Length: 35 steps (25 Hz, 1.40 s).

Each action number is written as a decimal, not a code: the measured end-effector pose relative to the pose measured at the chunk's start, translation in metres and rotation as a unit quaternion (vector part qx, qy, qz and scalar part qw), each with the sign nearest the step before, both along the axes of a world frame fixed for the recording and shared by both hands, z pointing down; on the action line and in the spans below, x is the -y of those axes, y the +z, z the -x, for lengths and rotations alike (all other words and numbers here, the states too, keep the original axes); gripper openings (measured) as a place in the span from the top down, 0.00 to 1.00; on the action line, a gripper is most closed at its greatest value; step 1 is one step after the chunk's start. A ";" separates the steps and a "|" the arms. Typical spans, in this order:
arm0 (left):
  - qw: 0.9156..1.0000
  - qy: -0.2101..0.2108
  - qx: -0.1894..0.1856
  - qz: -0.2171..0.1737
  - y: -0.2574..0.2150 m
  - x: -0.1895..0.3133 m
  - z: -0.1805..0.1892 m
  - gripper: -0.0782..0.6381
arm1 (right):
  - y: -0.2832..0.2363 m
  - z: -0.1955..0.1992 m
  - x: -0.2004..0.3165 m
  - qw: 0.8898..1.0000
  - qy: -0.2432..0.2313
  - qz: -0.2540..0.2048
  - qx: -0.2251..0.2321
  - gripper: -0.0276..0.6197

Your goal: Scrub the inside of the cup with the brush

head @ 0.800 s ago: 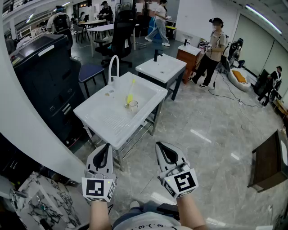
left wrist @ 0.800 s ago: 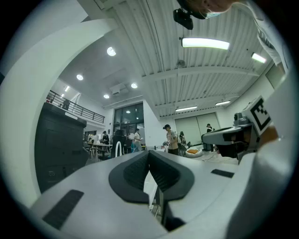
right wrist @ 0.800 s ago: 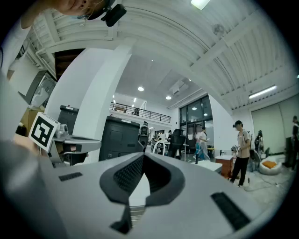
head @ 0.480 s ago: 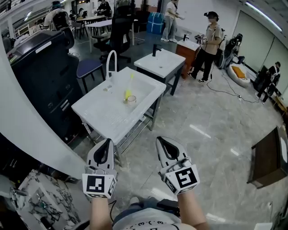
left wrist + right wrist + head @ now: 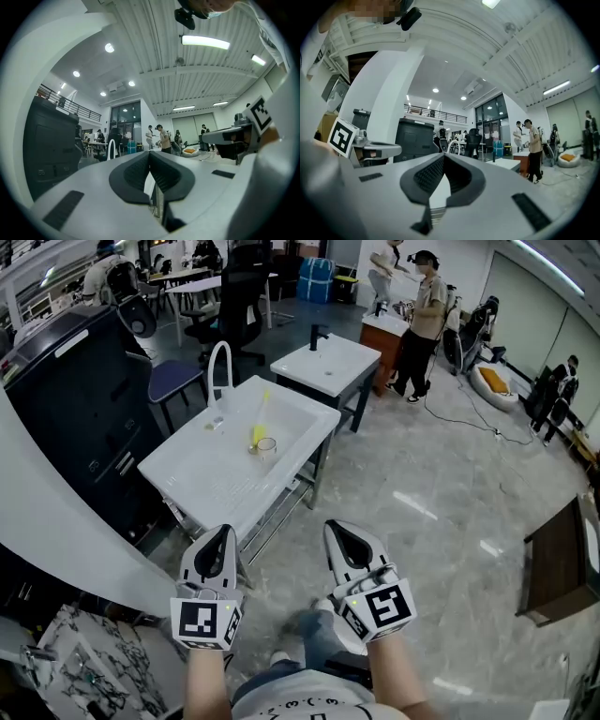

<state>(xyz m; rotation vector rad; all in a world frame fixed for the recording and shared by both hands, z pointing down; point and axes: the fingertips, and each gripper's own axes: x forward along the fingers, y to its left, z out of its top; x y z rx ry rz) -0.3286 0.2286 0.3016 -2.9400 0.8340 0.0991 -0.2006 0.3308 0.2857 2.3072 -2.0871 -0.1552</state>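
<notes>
Two grippers, the left gripper [image 5: 223,538] and the right gripper [image 5: 337,535], are at the bottom centre of the head view, both closed tight and holding nothing. The cup [image 5: 266,446] and the yellow brush [image 5: 258,423] are in the white sink [image 5: 206,479], well apart from the grippers toward the upper left. The brush handle points up-frame, and the left gripper is a little nearer.

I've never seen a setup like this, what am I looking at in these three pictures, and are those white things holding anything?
A person holds a two-jaw gripper in each hand: the left gripper and right gripper, each with a marker cube. One picture looks down from a camera on the person's head; the other two come from cameras riding on each gripper, looking along its jaws. Both pairs of jaws are closed and empty. Ahead stands a white sink with a clear cup and a yellow brush in its basin, both untouched.
</notes>
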 end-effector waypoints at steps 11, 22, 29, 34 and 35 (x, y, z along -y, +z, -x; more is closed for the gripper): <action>1.000 -0.023 0.004 0.010 0.010 0.055 -0.090 0.87 | 0.003 -0.090 0.066 0.999 -0.032 0.001 -0.006 0.94; 0.996 -0.086 0.016 0.016 0.013 0.123 -0.190 0.87 | 0.006 -0.203 0.147 0.995 -0.096 0.013 -0.001 0.94; 0.992 -0.123 0.024 0.023 0.016 0.151 -0.234 0.87 | 0.013 -0.264 0.181 0.992 -0.122 0.029 0.017 0.94; 0.989 -0.136 0.041 0.036 0.025 0.170 -0.246 0.87 | 0.025 -0.284 0.203 0.990 -0.128 0.039 0.036 0.94; 0.989 -0.137 0.043 0.038 0.026 0.176 -0.249 0.87 | 0.027 -0.287 0.209 0.990 -0.129 0.041 0.038 0.94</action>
